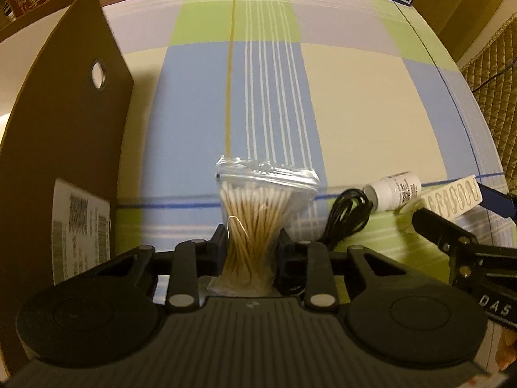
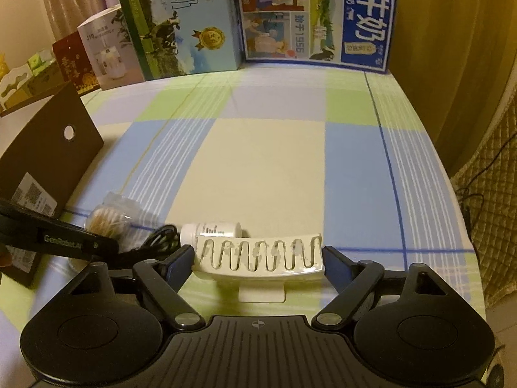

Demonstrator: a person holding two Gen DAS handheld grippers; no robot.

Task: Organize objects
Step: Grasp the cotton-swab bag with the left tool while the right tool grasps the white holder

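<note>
Surface: a table under a checked cloth (image 2: 258, 161) of blue, green, cream and lilac squares, crossed by thin white and dark blue lines.
Bag of cotton swabs (image 1: 255, 207): a clear zip-top pouch packed with wooden-stemmed, white-tipped swabs; it stood upright near the front edge of the surface, its top splayed wide and its middle pinched narrow.
Left gripper (image 1: 250, 245): its two dark fingers were clamped on the waist of the bag, one on each side, pads pressing the plastic inward.
White clip (image 2: 258, 255): a curved, cream-coloured plastic piece with a row of long slots and chipped paint, with a flat tab at its near side; it lay crosswise near the front edge, toward the right of the bag.
Right gripper (image 2: 257, 260): jaws wide, one blue-padded finger at each end of the clip; whether the pads touched the clip could not be told.
Small white bottle (image 2: 211, 230): on its side, just behind the clip, printed label facing up.
Black cord (image 1: 345, 213): coiled loosely between the bag and the bottle.
Brown box (image 1: 64, 123): at the left edge, a flap with a round hole raised, a printed label on its side.
Milk cartons (image 2: 258, 19): standing along the far edge.
</note>
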